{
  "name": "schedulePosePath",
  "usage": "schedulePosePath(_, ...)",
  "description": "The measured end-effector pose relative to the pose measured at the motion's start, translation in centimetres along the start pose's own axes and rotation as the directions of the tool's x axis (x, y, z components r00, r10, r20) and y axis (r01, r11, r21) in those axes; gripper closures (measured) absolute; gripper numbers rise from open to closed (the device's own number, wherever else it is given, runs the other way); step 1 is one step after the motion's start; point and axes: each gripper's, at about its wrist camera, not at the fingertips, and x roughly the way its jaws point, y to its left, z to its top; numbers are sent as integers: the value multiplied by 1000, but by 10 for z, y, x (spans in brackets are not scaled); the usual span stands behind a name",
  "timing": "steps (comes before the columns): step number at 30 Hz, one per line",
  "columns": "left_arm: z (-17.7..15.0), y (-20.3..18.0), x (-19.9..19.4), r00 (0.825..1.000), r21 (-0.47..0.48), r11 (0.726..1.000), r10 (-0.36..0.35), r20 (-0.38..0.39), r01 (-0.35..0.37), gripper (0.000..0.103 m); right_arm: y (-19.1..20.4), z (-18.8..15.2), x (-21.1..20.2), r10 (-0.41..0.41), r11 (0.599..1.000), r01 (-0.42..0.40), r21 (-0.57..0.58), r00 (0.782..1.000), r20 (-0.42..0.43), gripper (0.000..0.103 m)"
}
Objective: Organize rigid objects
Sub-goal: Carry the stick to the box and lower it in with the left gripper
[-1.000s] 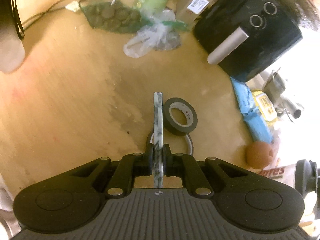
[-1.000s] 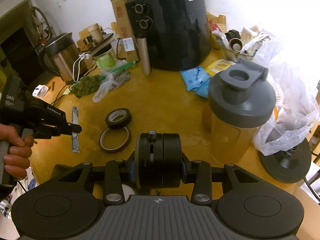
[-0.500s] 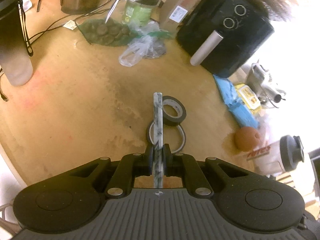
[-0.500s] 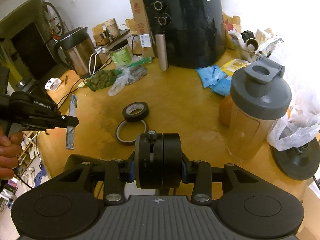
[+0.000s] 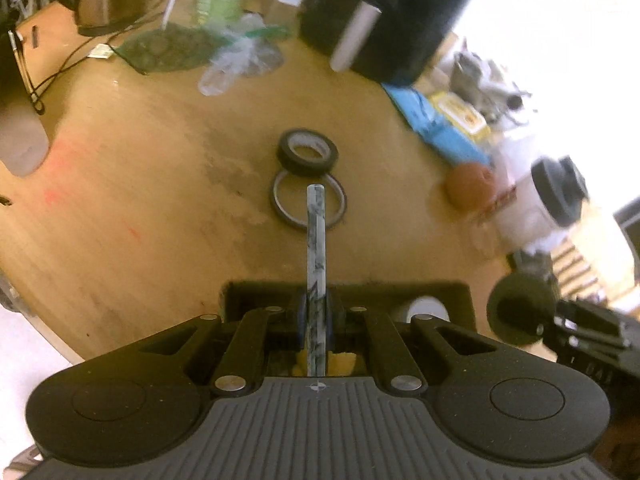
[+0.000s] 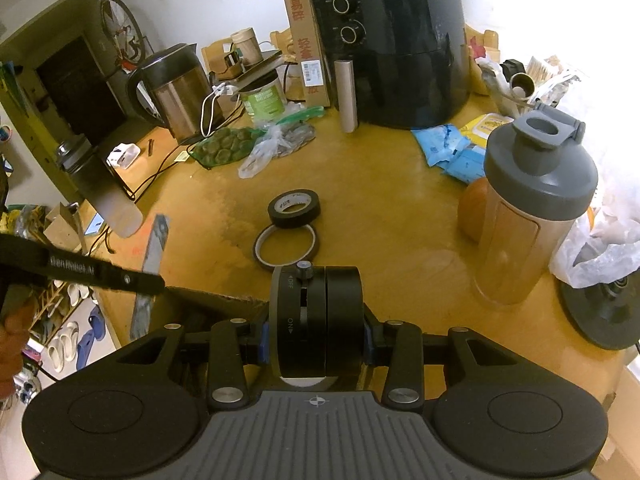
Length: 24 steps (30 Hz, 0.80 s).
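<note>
Holding both loads: I am carrying one rigid thing in each claw above the near edge of the counter (image 6: 400, 208), neither set down yet.
Left claw: the left claw (image 5: 316, 316) is pinching a flat marbled strip (image 5: 316, 240) edge-on, low on its length, so the long end sticks straight forward where I can watch it.
Right claw: the right claw (image 6: 316, 320) is pressed onto a black round device (image 6: 316, 320) with an ON/OFF slider; I grip it across its flat faces, which I judge keeps it from rolling out.
Dark box: a dark open box (image 5: 348, 300) sits just under both claws at the counter's near edge; I take it for the drop spot, though its inside is mostly hidden.
Tape rolls: the black tape roll (image 6: 294, 208) and a thin ring of tape (image 6: 285, 248) lie touching each other in mid-counter, beyond the strip's tip, still loose.
Shaker: a grey-lidded shaker bottle (image 6: 536, 208) stands upright to the right, with an orange (image 5: 468, 186) beside it.
Far edge: the air fryer (image 6: 392, 48) and kettle (image 6: 172, 92) stand well back, clear of my work.
</note>
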Motion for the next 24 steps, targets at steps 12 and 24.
schedulePosePath(12,-18,-32,21,995,65,997,-24,-92,30,93,-7,-8,-12,-10,1000,10,10,1000,5,60)
schedulePosePath(24,-28,-44,7,999,153,988,26,-23,-23,63,-6,-17,-16,-20,1000,20,2,1000,-2,60)
